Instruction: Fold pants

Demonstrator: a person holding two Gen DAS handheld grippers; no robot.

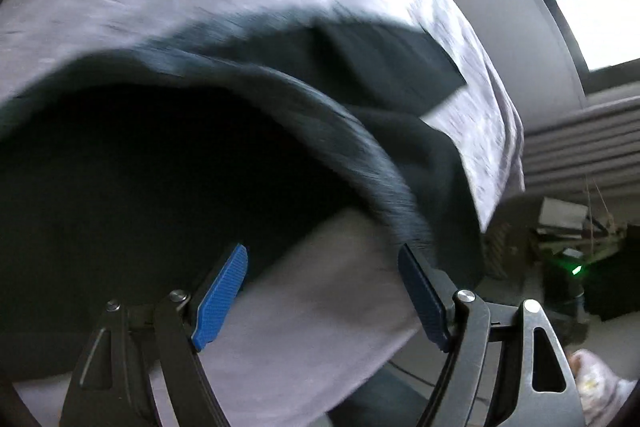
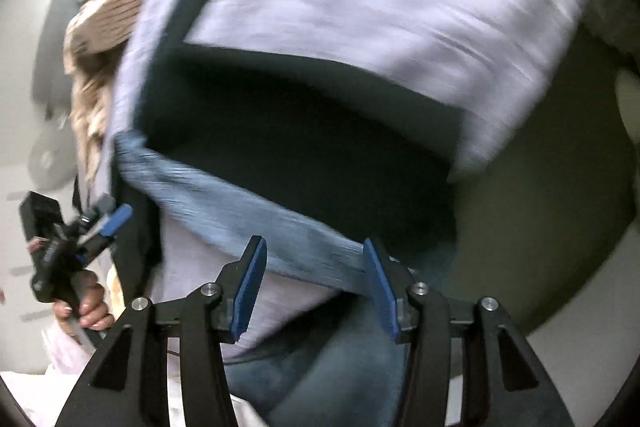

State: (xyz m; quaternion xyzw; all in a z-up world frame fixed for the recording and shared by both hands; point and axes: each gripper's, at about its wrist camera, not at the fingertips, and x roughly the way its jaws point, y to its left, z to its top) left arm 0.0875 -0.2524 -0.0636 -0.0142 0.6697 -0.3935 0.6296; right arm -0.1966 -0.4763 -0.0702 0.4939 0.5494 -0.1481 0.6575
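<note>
The left gripper (image 1: 323, 297) has its blue fingers (image 1: 220, 301) spread apart, with nothing pressed between them; pale grey cloth and the dark edge of the pants (image 1: 280, 115) lie past the tips, but whether a tip touches the fabric cannot be told through the blur. The right gripper (image 2: 316, 291) is also released: the ribbed blue-grey waistband (image 2: 248, 211) crosses the gap between its fingers (image 2: 252, 291), and the pads do not squeeze it. How the pants are folded is hard to make out, since both views are smeared and the dark fabric shows little detail. They lie on a lavender-grey sheet (image 2: 380, 7) covering what appears to be a bed. A tan knitted item (image 2: 104, 27) sits at the sheet's far edge, cut off. In the right wrist view, a hand (image 2: 86, 303) grips the left gripper's handle at the left margin. Past the bed's edge, the left wrist view shows a bright window (image 1: 592, 7) and blurred clutter with a green light (image 1: 576, 270).
</note>
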